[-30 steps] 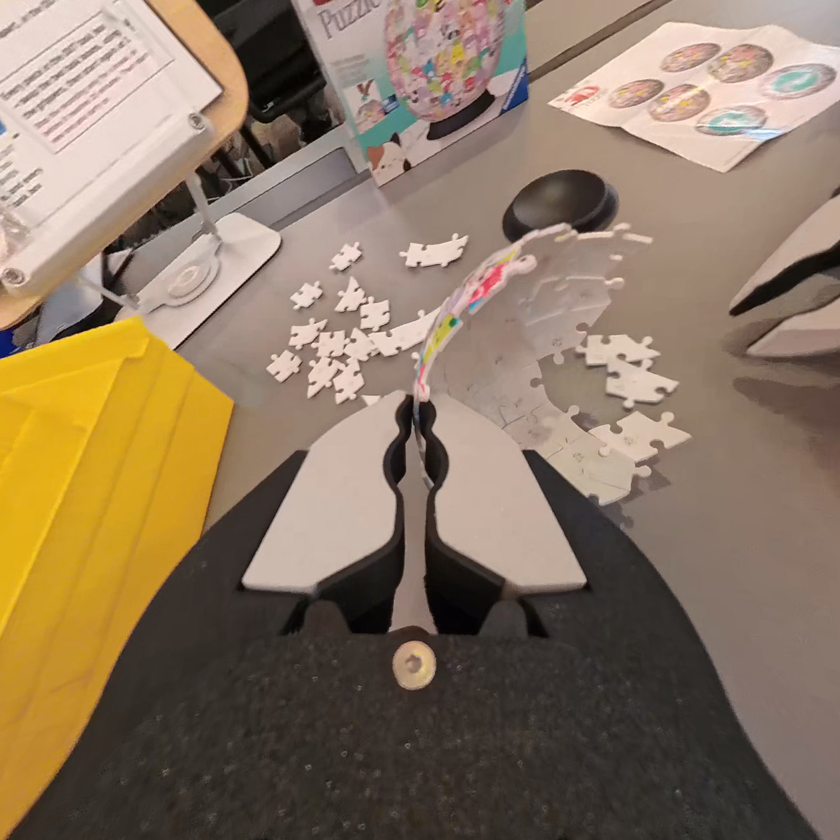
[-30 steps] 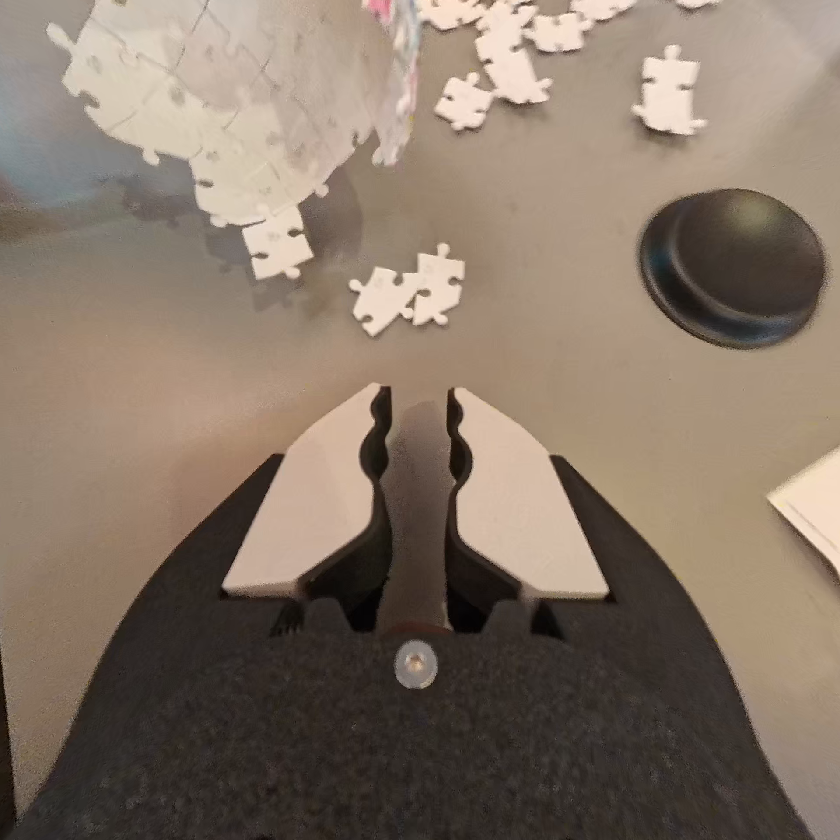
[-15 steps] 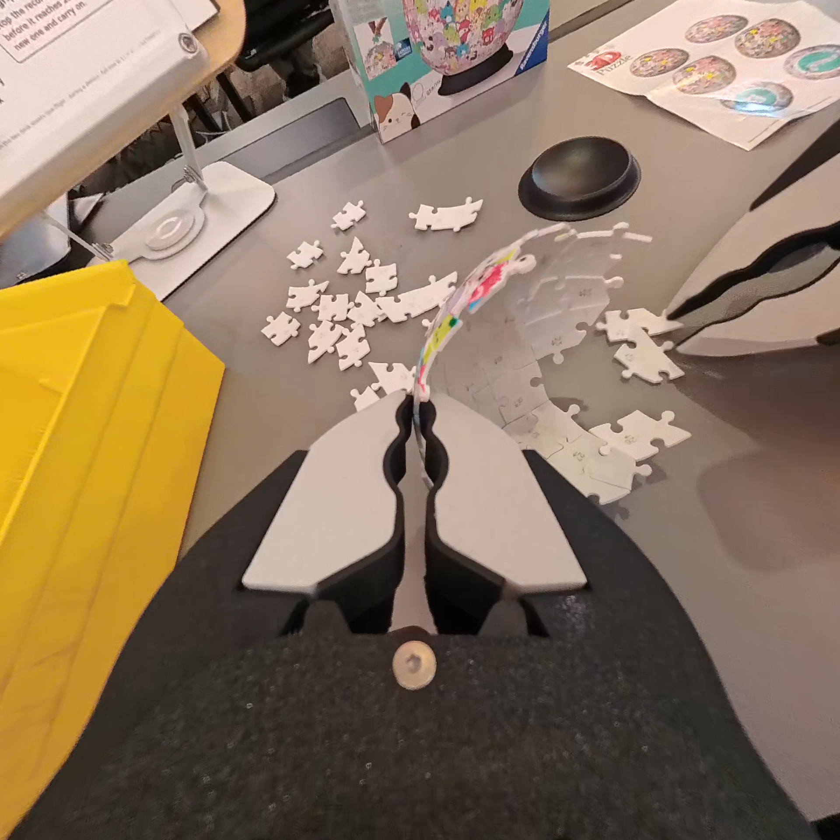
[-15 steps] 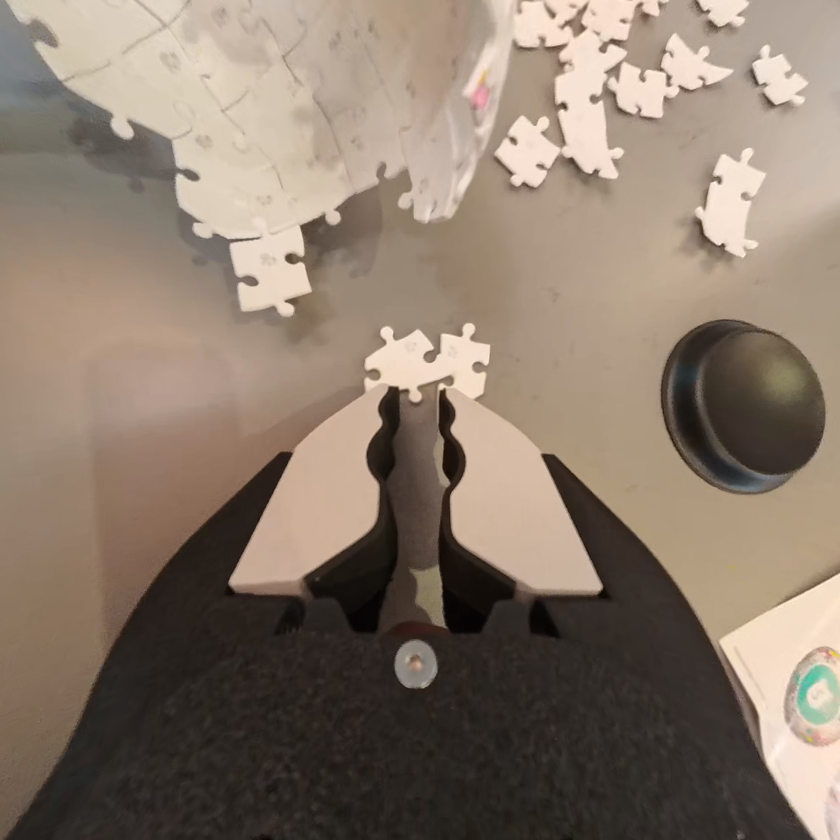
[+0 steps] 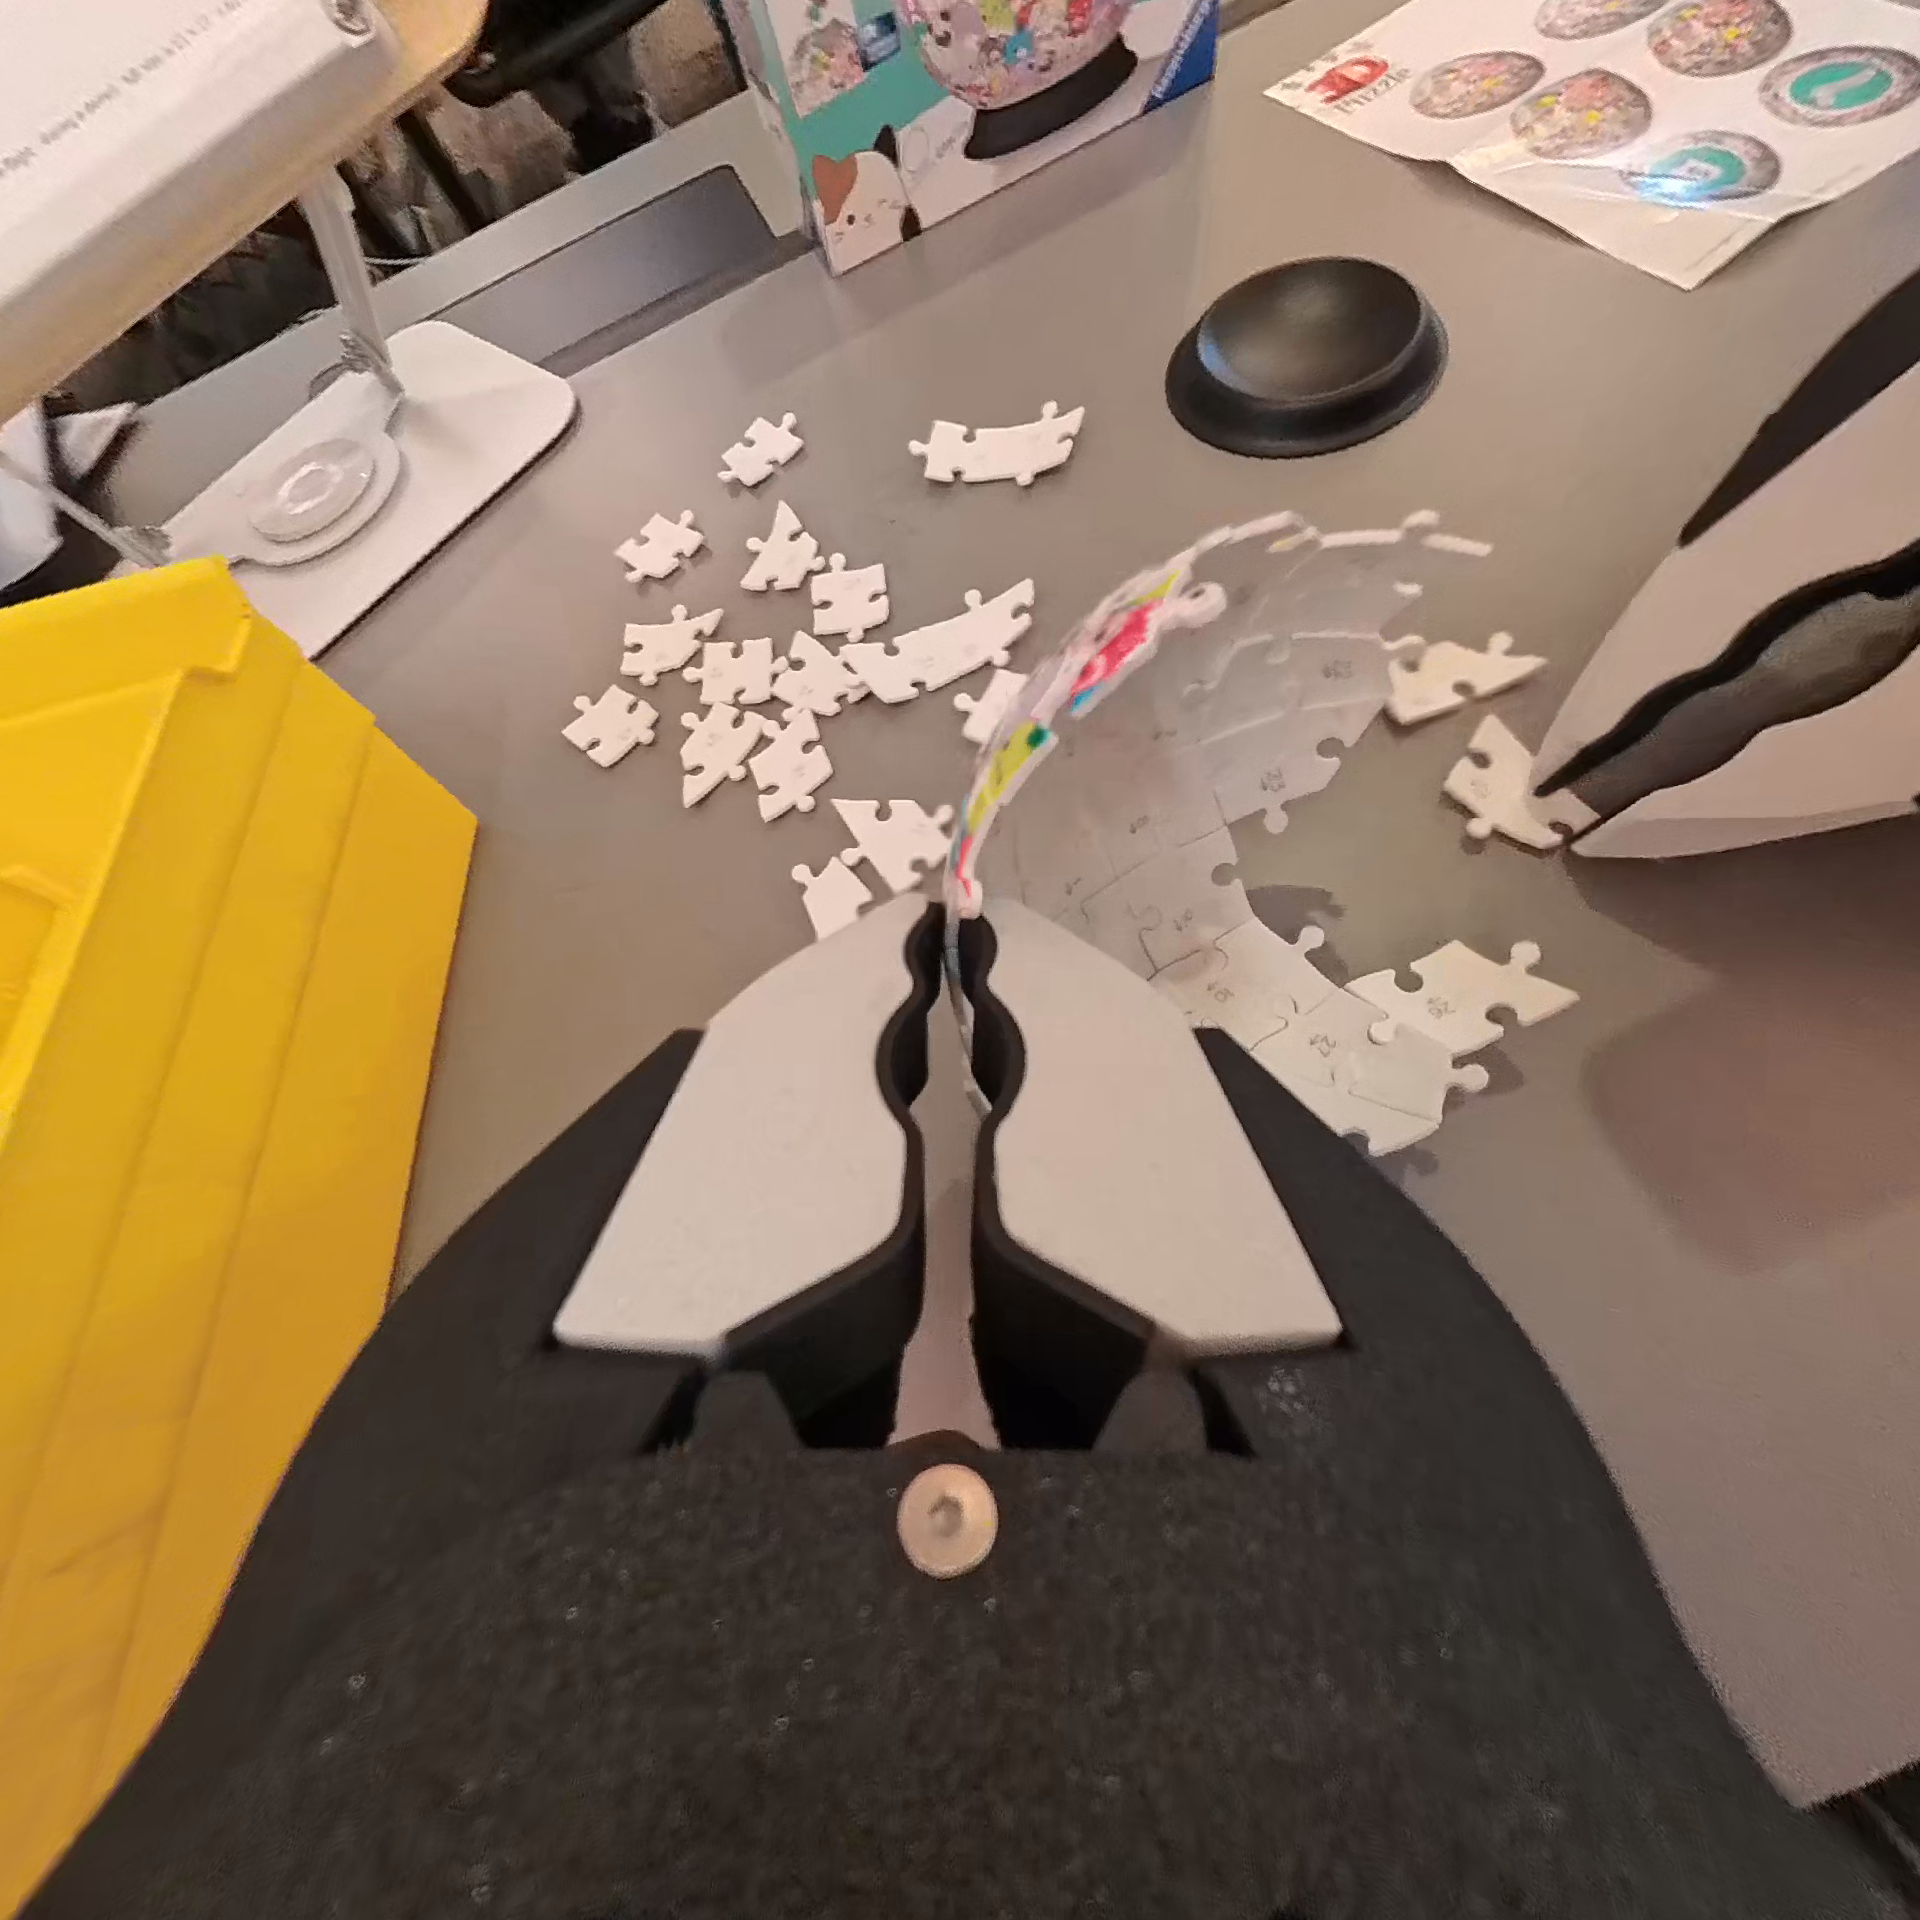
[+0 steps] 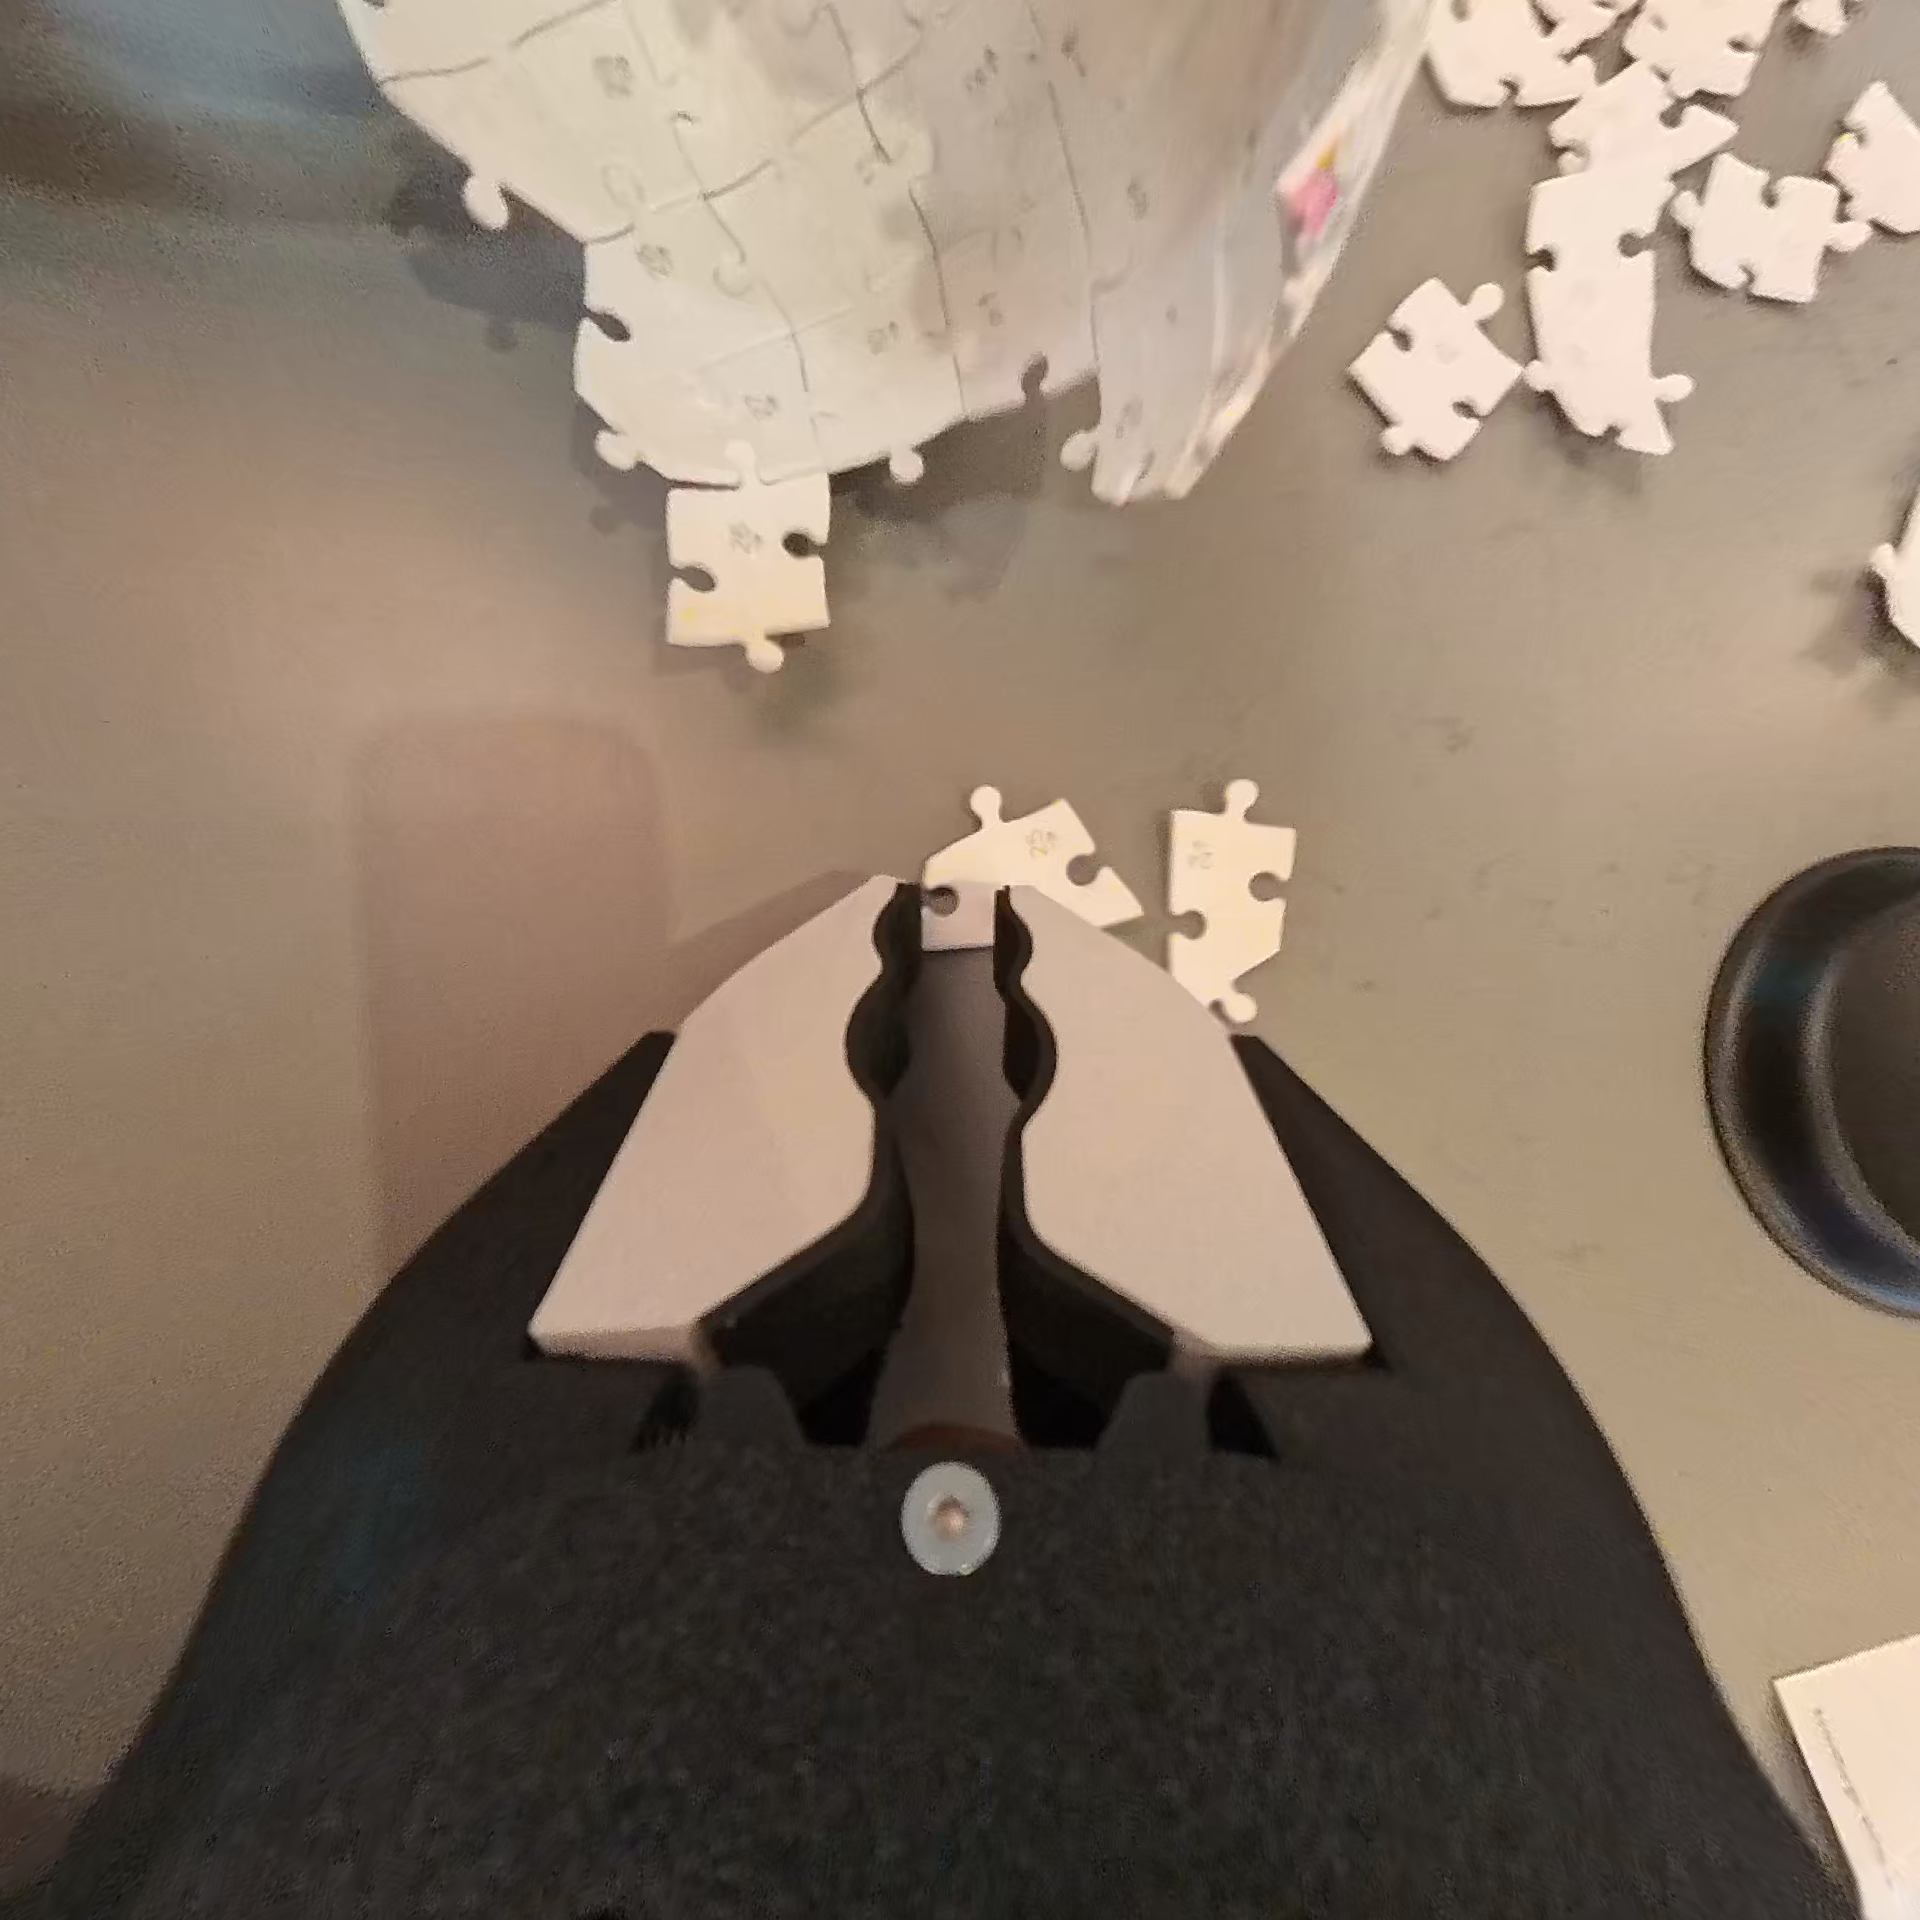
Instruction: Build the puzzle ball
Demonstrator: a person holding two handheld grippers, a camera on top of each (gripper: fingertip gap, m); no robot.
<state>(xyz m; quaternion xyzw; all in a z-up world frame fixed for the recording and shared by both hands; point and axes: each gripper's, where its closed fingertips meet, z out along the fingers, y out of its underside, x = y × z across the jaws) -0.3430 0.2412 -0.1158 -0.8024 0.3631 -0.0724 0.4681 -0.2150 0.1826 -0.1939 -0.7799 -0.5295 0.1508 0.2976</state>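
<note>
Left gripper (image 5: 954,925): pale grey finger plates, black inner pads, black speckled body. Curved puzzle-ball shell (image 5: 1195,790) clamped at its tips: plain white inside, outer edge multicoloured with pink, yellow, green and blue. Loose flat puzzle pieces (image 5: 790,686) ahead-left of it: white backs up. Grey matte tabletop (image 5: 1714,1299). Yellow plastic bin (image 5: 177,987) to its left. Round black dome-shaped stand (image 5: 1304,353) ahead-right. Teal-and-white cardboard puzzle box (image 5: 966,114) further ahead, printed with a multicoloured ball. White instruction sheet (image 5: 1621,135) far right with round colourful pictures. Right gripper (image 6: 961,904): same grey and black; white puzzle piece (image 6: 1029,862) at its tips.
</note>
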